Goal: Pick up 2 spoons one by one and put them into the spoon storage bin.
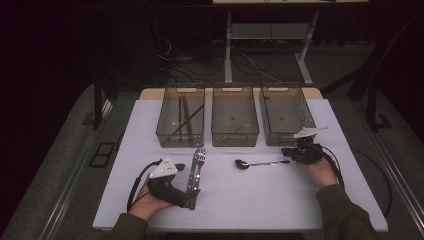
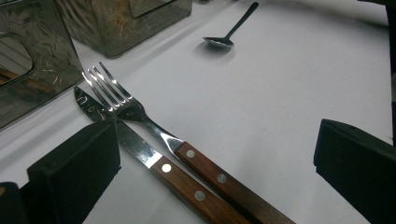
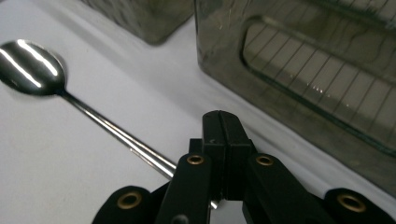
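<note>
- High view: three bins [image 1: 235, 132] stand in a row at upper centre of the table [image 1: 250, 200]. The left gripper [image 1: 192, 196] sits at lower left, at the handle end of a fork [image 1: 198, 165] and knife [image 1: 192, 172] lying side by side. The right gripper [image 1: 286, 152] is at centre right, at the handle tip of the spoon [image 1: 257, 163], which lies crosswise below the middle bin.
- Left gripper view: the jaws stand wide apart with nothing pinched — the wooden handles of fork [image 2: 154, 130] and knife [image 2: 140, 151] run between them at lower centre. The spoon [image 2: 224, 37] lies top centre.
- Right gripper view: the jaws are pressed fully together at lower centre, and the spoon [image 3: 35, 70] runs from upper left down beneath them; whether its thin handle is pinched I cannot tell.
- Step, as I judge it: sorting cutlery into bins, with the spoon being addressed. Next the right gripper needs a sure pinch on the handle, then a lift over a bin rim — a thin, slick handle may slip or swing.
</note>
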Tool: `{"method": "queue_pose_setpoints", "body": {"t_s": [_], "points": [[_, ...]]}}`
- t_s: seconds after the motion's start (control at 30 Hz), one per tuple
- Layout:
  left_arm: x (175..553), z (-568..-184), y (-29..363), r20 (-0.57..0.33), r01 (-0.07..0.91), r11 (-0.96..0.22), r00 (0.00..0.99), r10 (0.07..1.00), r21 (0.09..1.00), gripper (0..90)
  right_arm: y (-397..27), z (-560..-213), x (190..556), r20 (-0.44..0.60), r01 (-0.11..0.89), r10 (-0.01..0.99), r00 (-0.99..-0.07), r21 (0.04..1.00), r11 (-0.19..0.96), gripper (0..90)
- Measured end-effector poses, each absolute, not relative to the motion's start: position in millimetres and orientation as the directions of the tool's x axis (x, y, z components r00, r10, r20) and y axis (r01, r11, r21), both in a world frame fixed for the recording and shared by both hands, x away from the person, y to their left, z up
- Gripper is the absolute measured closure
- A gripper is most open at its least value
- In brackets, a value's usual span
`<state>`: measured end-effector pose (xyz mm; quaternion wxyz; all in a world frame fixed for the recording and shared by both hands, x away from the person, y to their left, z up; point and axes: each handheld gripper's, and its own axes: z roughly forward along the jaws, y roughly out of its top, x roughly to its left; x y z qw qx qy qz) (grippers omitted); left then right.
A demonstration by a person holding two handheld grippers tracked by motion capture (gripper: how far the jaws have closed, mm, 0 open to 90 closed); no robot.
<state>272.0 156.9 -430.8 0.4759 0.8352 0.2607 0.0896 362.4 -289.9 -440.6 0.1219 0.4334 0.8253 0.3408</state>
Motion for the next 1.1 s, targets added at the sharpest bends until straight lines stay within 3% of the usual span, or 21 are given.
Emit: {"method": "queue_pose_setpoints", "body": {"t_s": [0.63,1.03,1.1], "points": [[271.5,-430.7,156.3,-0.096,0.345,-0.418,0.854,0.512,0.84,0.0,-282.0,-440.8,350.0,0.111,0.651,0.742,-0.661,0.577,0.494,89.9],[271.0,-430.6,155.5,-0.097,0.344,-0.419,0.855,0.509,0.84,0.0,-281.4,-437.6,332.1,0.124,0.616,0.687,-0.716,0.575,0.538,89.8],[270.9,-430.6,155.4,-0.097,0.344,-0.419,0.856,0.509,0.84,0.0,-281.3,-432.2,333.5,0.159,0.608,0.684,-0.712,0.628,0.486,81.2]]}}
